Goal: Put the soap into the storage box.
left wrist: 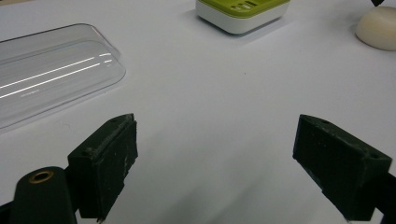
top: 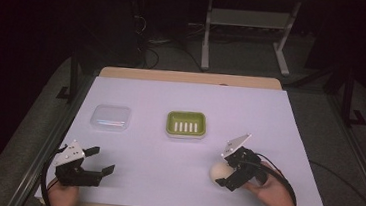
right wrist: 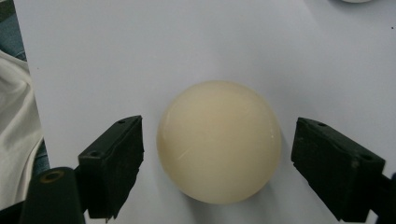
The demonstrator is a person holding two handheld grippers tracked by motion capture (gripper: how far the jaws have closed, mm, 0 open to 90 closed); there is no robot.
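Soap bar (right wrist: 219,142) sits near the table's front edge, toward the right corner, between the jaws of the right claw (right wrist: 217,161). Claw wide open, gaps both sides, not touching. Soap looks smooth, rounded, likely slippery and firm; grip across the widest middle, low. Left claw (top: 100,160) open, empty, near the front-left corner.

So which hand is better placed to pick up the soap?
Right. The right tool is open with its jaws either side of the soap, not yet touching. The left tool is open over bare table, far from it.
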